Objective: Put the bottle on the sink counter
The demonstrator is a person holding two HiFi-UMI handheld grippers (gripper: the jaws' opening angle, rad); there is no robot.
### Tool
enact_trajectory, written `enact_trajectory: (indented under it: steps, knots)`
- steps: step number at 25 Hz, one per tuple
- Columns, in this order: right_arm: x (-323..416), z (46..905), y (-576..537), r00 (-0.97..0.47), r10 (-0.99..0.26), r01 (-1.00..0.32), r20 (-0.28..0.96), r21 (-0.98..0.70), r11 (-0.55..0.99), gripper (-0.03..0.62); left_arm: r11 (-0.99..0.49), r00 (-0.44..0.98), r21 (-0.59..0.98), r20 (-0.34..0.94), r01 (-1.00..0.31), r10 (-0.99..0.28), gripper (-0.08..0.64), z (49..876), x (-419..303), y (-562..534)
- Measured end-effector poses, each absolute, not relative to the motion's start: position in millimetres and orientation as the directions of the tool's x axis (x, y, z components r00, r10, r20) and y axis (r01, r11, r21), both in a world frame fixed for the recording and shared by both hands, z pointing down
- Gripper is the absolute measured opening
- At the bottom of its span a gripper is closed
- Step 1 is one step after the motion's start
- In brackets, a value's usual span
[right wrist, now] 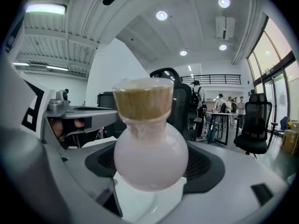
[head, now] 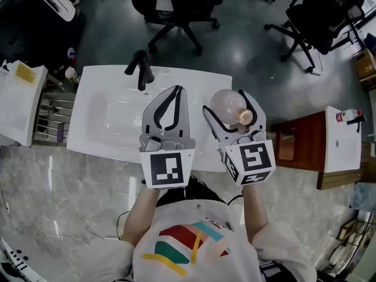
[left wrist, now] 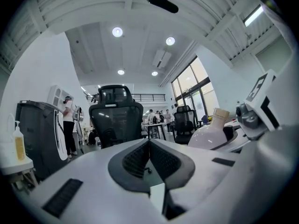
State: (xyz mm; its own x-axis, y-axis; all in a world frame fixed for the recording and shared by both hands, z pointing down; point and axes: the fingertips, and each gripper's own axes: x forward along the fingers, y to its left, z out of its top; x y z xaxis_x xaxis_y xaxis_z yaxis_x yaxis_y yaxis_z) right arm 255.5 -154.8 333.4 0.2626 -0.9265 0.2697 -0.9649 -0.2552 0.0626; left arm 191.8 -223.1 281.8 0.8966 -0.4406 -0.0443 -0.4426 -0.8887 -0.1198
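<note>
Sink desk point(head: 111, 125), white, one basin, black faucet point(head: 140, 69) at the rear edge; receiving surface, nothing set on its right-hand flat. Right tongs point(head: 230, 111): spread wide enough to take the bottle's belly, both pads pressed on it, held above the desk's right end. Left tongs point(left wrist: 149, 146): pressed together, nothing between them, just beside the right pair. Bottle point(right wrist: 150, 157): round belly, pale pink, smooth; probably glass, so likely fragile, slippery and fairly light. The belly is its widest and safest hold, though a curved one that could roll. Stopper point(right wrist: 142, 101): tan, cork-like, on a short neck; poor place to grip.
</note>
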Motion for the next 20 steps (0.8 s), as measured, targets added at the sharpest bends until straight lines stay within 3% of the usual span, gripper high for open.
enact_trajectory:
  steps: [15,20]
  knots:
    - [336,455,-213,0.254,-0.865,-0.964,0.432,0.034,-0.265,0.393,-0.895,0.893,-0.096,0.075,-0.436,-0.443,0.017,346,225,-251]
    - [359,499,-225,0.222,-0.833,-0.958,0.506,-0.046,-0.283,0.393,-0.903,0.895,-0.058,0.115,-0.427,-0.431,0.017,368,236,-258]
